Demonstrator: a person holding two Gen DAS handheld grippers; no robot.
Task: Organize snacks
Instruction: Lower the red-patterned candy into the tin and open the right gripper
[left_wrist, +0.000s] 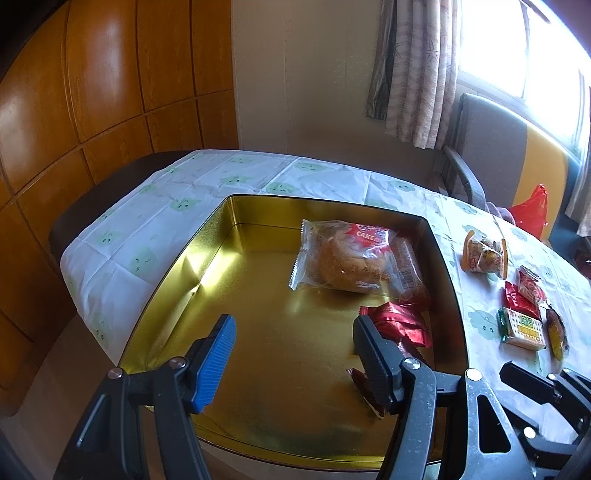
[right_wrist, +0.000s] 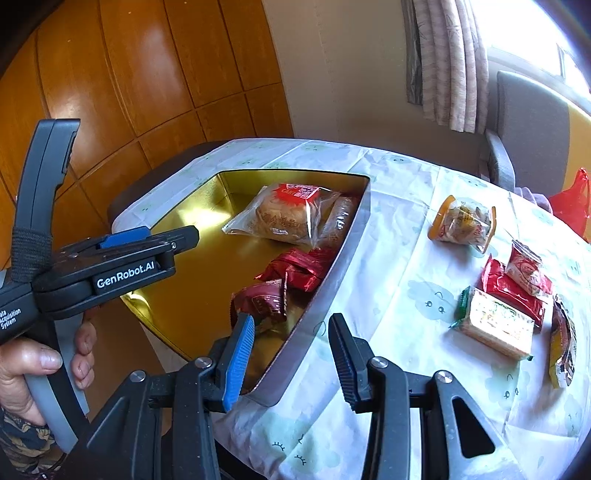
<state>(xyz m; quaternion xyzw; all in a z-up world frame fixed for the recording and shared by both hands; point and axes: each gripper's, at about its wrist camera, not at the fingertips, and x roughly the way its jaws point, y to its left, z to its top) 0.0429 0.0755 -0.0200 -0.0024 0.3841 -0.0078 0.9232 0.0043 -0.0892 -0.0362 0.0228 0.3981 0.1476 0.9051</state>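
Observation:
A gold tin (left_wrist: 207, 266) (right_wrist: 192, 266) lies open on the table. In it are a clear-wrapped cake (left_wrist: 343, 260) (right_wrist: 284, 218), a red foil pack (left_wrist: 402, 321) (right_wrist: 299, 267) and a brown-red pack (right_wrist: 262, 301). My left gripper (left_wrist: 295, 354) is open and empty over the tin's near part; it also shows in the right wrist view (right_wrist: 184, 236). My right gripper (right_wrist: 291, 354) is open and empty above the tin's right wall. Loose snacks lie right of the tin: an orange-edged pack (right_wrist: 463, 223) (left_wrist: 484, 254), red packs (right_wrist: 513, 284) (left_wrist: 522, 295), a green-ended cracker pack (right_wrist: 495, 323) (left_wrist: 522, 328) and a yellow pack (right_wrist: 563, 347).
The table wears a white cloth with green cloud faces (left_wrist: 155, 229) (right_wrist: 406, 258). A grey chair (left_wrist: 480, 147) (right_wrist: 524, 125) and a red plastic bag (left_wrist: 532, 212) (right_wrist: 572, 203) stand at the back right. Wooden panelling (left_wrist: 92, 92) is on the left.

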